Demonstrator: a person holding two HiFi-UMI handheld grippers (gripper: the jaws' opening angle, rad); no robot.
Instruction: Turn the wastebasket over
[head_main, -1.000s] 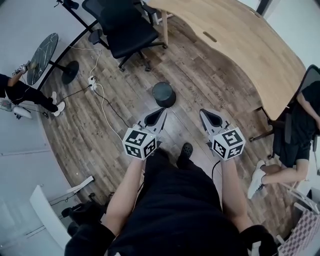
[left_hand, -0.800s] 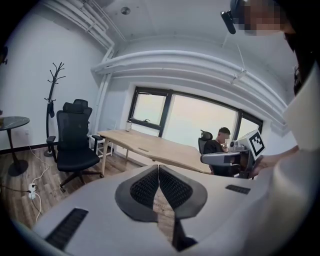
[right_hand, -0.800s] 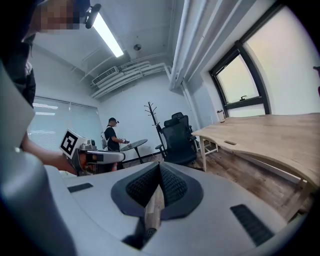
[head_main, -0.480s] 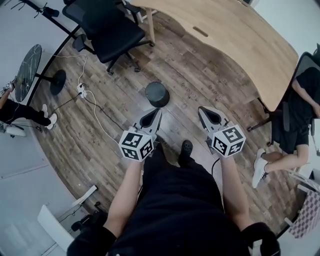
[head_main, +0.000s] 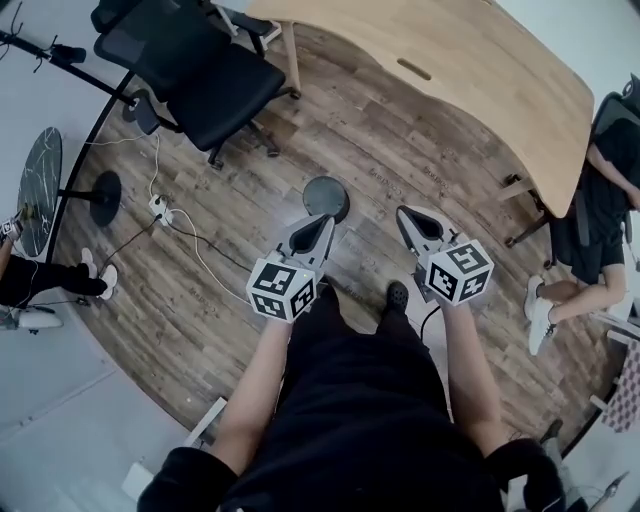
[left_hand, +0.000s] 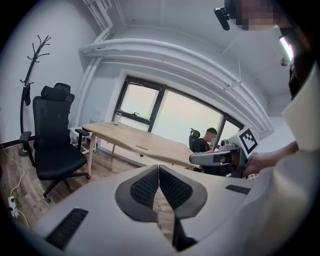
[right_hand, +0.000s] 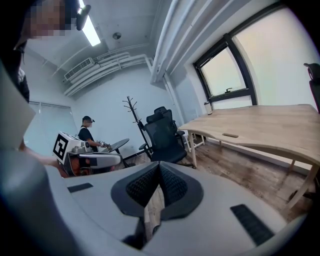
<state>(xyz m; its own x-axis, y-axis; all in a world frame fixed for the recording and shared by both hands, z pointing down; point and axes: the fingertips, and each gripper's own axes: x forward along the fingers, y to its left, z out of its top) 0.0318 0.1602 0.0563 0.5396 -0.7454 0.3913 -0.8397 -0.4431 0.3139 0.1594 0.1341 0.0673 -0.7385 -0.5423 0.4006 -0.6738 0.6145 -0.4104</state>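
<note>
Nearest the head camera are the wearer's black clothing and bare forearms, with one dark shoe (head_main: 398, 295) planted on the wood floor (head_main: 240, 290) between the two tools. The left gripper (head_main: 322, 222) and the right gripper (head_main: 406, 214) are held side by side and apart, each behind its marker cube and each pointing forward and somewhat down. In each gripper's own view the ribbed pads meet tip to tip, so the left gripper (left_hand: 159, 167) and the right gripper (right_hand: 159, 164) are both closed narrow with nothing caught between them. Just past the left gripper's tip stands the wastebasket (head_main: 326, 197), a dark round bin on the floor; from above the tip overlaps its near edge, and whether they touch cannot be told. The right gripper is beside it, clear of it. To the left, a white cable (head_main: 190, 245) trails across the boards to a power strip (head_main: 158, 207). Farther off is a black office chair (head_main: 200, 70), and beyond it a long curved wooden desk (head_main: 450, 70). A person (head_main: 600, 190) sits at the desk's right end.
</note>
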